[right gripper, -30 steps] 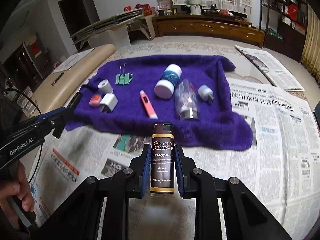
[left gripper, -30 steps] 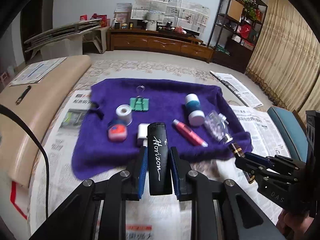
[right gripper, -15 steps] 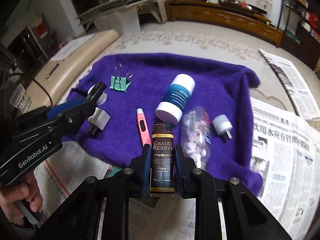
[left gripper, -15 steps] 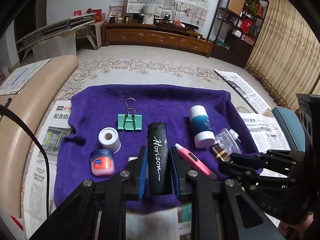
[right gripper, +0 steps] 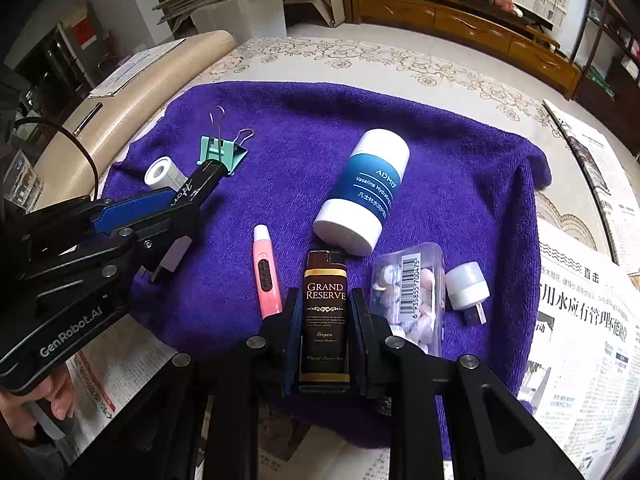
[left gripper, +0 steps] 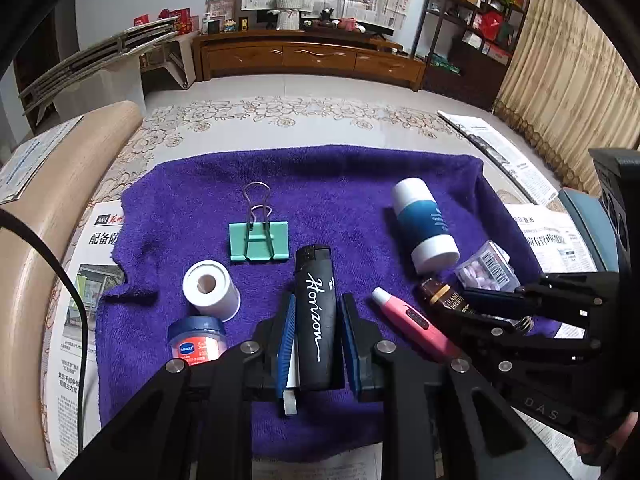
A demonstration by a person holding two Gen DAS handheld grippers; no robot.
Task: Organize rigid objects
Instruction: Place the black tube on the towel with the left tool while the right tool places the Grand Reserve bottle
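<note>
Now over the purple towel [left gripper: 348,184] rather than back above the newspapers [right gripper: 580,320] as a second ago. Left hand-held gripper [left gripper: 316,344] clamped on the black lighter [left gripper: 315,316], lettered "Horizon", blue pads [left gripper: 286,344] pressed on both sides, lighter pointing forward above the towel. Right hand-held gripper [right gripper: 325,336] clamped on the brown lighter [right gripper: 325,312], labelled "Grand Reserve", likewise held out over the towel's near edge. Both moved forward and lower than before; towel and its contents larger and closer in each view.

On the towel, unchanged in layout: green binder clip [left gripper: 259,240] just beyond the black lighter's tip; white tape roll [left gripper: 211,291] to its left; small Vaseline jar [left gripper: 197,344] near the left finger. Pink pen-shaped item [right gripper: 265,276] lying between the two grippers. Blue-and-white bottle [right gripper: 366,190] on its side, its cap end just beyond the brown lighter. Clear box of pills [right gripper: 408,296] with barcode just right of the right gripper, white plug adapter [right gripper: 468,286] beside it. Another white plug [left gripper: 290,400] partly hidden under the left gripper.

Right gripper's tip, seen from the left wrist, close beside the pink item and pill box.
</note>
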